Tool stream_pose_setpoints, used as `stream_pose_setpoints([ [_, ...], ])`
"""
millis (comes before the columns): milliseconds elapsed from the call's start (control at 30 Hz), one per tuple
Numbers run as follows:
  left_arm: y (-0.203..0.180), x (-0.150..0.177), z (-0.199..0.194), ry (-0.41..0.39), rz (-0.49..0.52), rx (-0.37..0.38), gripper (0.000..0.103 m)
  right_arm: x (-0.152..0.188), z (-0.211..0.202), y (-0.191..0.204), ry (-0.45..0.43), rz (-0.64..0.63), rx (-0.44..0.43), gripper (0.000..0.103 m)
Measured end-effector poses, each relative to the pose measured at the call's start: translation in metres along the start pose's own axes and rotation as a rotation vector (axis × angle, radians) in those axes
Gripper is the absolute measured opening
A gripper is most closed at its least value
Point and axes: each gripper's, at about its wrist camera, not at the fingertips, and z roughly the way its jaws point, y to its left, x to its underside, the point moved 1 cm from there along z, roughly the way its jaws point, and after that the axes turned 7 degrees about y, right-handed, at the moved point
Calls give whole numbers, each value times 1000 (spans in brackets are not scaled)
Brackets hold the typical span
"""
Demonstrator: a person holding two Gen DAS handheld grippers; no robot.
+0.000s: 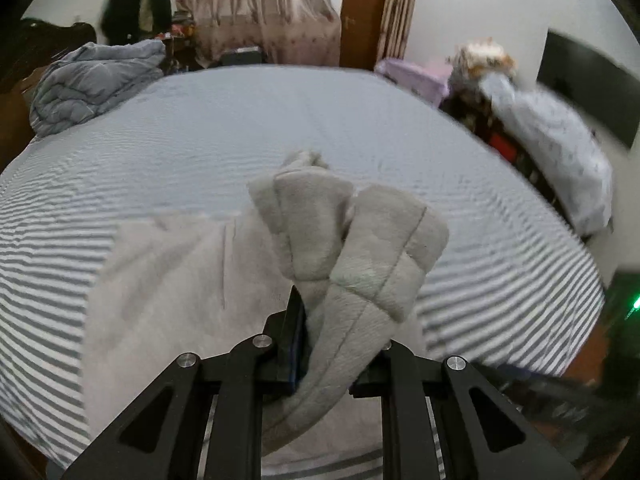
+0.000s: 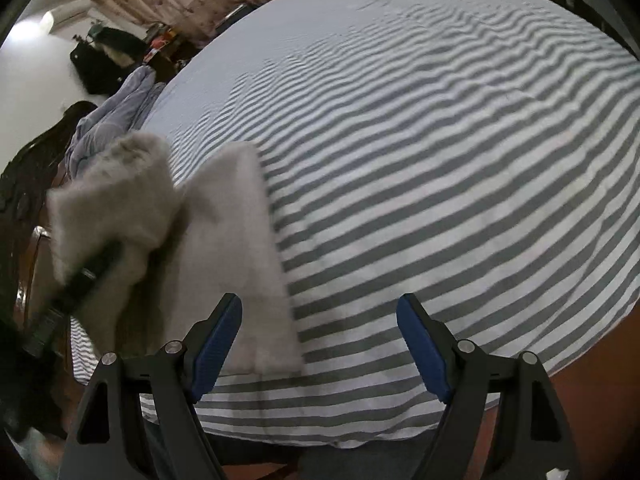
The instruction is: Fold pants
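Light grey fleece pants [image 1: 160, 300] lie on the striped bed sheet [image 1: 280, 120] near its front edge. My left gripper [image 1: 336, 320] is shut on a bunched, folded end of the pants [image 1: 352, 232], which stands up above the fingers; the right finger is hidden by the cloth. In the right wrist view the flat part of the pants [image 2: 240, 240] lies at the left. The left gripper [image 2: 96, 268] holds a raised fold [image 2: 112, 192] over it. My right gripper [image 2: 320, 304] stands open with blue pads [image 2: 216, 344], over bare sheet just right of the pants, nothing between its fingers.
A crumpled grey-blue duvet [image 1: 92, 84] sits at the bed's far left corner. Cloth-covered furniture [image 1: 552, 148] and a black screen [image 1: 592, 84] stand off the right side. Curtains [image 1: 260, 12] and a brown door [image 1: 364, 16] are beyond. The bed's front edge [image 2: 360, 436] drops to the floor.
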Motion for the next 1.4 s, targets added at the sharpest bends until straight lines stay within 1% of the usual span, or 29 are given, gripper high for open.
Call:
stream_pose_setpoints([
  [67, -13, 14, 10, -10, 50, -51, 19, -2, 1, -5, 2, 0, -12, 78],
  [167, -25, 27, 18, -18, 142, -117, 24, -4, 4, -7, 5, -3, -35, 78],
  [233, -25, 33, 20, -17, 171, -125, 27, -7, 5, -7, 4, -4, -46, 78],
  [300, -24, 36, 21, -14, 200, -130, 32, -8, 6, -7, 2, -3, -60, 78],
  [367, -23, 39, 21, -3, 216, -117, 34, -9, 6, -5, 0, -3, -76, 78],
  [433, -17, 45, 16, 3, 221, -85, 42, -8, 6, 0, 2, -10, -91, 78],
  [467, -13, 49, 12, 10, 217, -55, 46, -9, 6, 2, 3, -14, -104, 78],
  [533, -6, 51, 2, 17, 201, 24, 61, -7, 6, 4, 8, -20, -135, 78],
  [600, -1, 56, -11, 5, 181, 84, 68, -6, 7, 7, 14, -25, -162, 78],
  [633, 3, 59, -19, -10, 170, 102, 70, -5, 7, 10, 17, -32, -179, 78],
  [700, 11, 62, -31, -16, 159, 112, 70, -4, 9, 17, 27, -46, -219, 78],
  [767, 21, 62, -39, -11, 132, 112, 70, -3, 14, 23, 53, -47, -289, 78],
  [833, 38, 60, -47, -9, 84, 110, 70, 1, 20, 29, 79, -34, -332, 78],
  [1000, 88, 57, -58, -21, -40, 48, 70, 10, 33, 41, 110, -29, -397, 79],
  [1067, 105, 59, -58, -15, -73, 19, 70, 13, 38, 46, 116, -40, -403, 84],
  [1133, 124, 63, -57, -5, -106, -5, 70, 16, 43, 52, 116, -47, -396, 87],
  [1200, 140, 68, -53, 10, -140, -37, 70, 14, 47, 61, 105, -71, -377, 87],
  [1300, 148, 73, -41, 42, -160, -54, 70, 7, 53, 72, 86, -63, -356, 87],
  [1400, 149, 79, -34, 52, -141, -73, 70, -4, 62, 76, 79, -14, -343, 88],
])
